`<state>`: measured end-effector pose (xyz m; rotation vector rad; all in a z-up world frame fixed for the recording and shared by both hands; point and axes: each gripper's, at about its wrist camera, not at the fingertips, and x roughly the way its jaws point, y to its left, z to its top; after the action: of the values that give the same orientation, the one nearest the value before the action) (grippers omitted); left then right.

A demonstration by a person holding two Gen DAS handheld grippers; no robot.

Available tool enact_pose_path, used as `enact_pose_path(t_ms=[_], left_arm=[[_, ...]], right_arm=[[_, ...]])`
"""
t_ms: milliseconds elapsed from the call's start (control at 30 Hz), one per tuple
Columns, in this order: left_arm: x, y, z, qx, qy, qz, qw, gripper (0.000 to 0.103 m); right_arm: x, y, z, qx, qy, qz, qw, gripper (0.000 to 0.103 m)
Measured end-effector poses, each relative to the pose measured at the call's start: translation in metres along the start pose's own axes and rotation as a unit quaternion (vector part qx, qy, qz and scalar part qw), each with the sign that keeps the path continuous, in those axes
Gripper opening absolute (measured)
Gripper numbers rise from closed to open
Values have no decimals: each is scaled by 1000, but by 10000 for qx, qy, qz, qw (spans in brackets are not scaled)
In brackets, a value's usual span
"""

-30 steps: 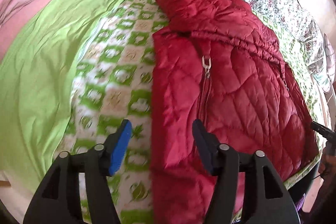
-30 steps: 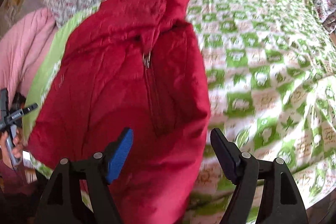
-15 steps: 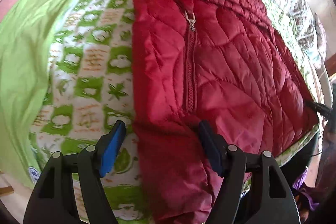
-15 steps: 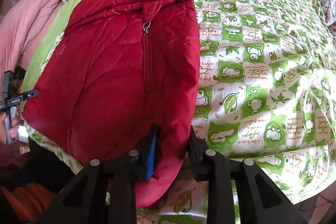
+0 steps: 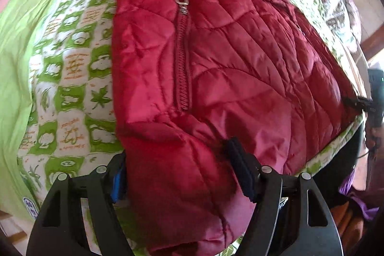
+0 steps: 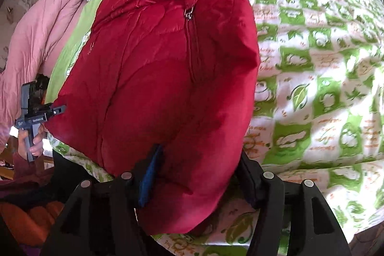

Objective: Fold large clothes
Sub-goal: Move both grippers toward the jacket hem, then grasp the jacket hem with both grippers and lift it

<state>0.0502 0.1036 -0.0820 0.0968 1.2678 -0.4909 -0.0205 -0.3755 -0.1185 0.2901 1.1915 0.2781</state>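
Red jacket — both tools tilt steeply down, left tool straddling its hem, right tool opening around it.

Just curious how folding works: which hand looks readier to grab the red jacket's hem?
Probably left: the left gripper straddles a hem corner of the red jacket, fabric filling its jaws. On the right gripper the jaws are opening, hem between them.
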Motion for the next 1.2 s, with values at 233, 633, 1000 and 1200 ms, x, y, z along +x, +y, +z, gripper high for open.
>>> enact_pose_path(t_ms=[233,633,1000,1200], left_arm=[[0,-2,-2,86,-39,-290,9995,44],[-37,-3,-13,39,-900,-703,9935,18],[-71,-7,-12,-74,-1357,-816,9874,18],[-95,0,7,-160,-1712,-1032,9797,17]], right_arm=[[-2,-7,-2,110,-97,189,9997,38],[-26,-12,-1,263,-626,1015,9925,25],[-47,4,-3,104,-990,1458,9843,22],[-68,0,13,163,-1407,1895,9716,22]])
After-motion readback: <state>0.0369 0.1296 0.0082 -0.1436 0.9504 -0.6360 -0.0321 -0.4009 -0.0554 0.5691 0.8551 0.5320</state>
